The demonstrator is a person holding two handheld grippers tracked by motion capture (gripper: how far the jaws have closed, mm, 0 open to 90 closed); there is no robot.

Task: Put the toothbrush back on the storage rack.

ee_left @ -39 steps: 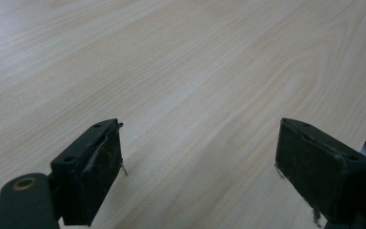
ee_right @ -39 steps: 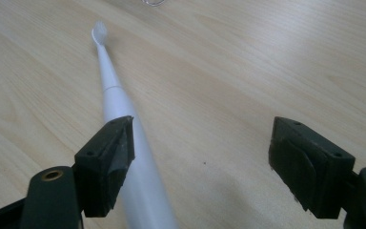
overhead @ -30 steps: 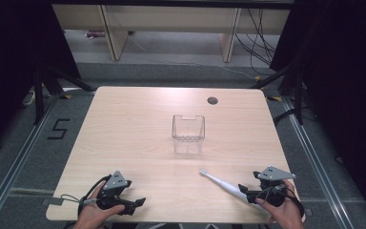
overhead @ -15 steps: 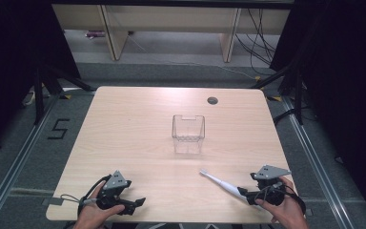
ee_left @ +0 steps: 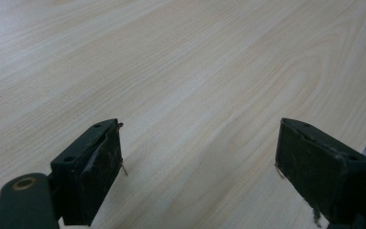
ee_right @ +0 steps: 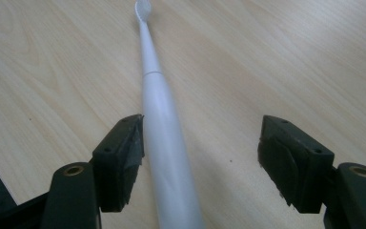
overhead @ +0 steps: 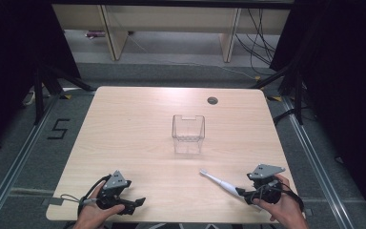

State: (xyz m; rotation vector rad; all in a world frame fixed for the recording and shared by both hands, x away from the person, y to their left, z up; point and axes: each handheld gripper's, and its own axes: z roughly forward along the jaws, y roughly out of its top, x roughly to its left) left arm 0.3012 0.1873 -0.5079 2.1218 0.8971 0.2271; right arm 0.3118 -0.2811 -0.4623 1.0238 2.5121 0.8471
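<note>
A white electric toothbrush (overhead: 218, 180) lies flat on the wooden table (overhead: 138, 124), its head pointing toward the table's middle. My right gripper (overhead: 243, 192) sits low over its handle end. In the right gripper view the toothbrush handle (ee_right: 164, 138) lies between the jaws, close against the left one, with a wide gap to the right one. The right gripper (ee_right: 201, 140) is open, and its jaws have just been closing around the handle. My left gripper (overhead: 137, 203) rests near the front left edge, and the left gripper (ee_left: 200, 152) is open over bare wood.
A clear plastic box (overhead: 188, 134) stands open-topped at the table's middle, beyond the toothbrush head. A round cable hole (overhead: 212, 100) is at the far right. The table's front edge runs close under both hands.
My right gripper has edged slightly left along the toothbrush handle. The left gripper and the toothbrush have not moved.
</note>
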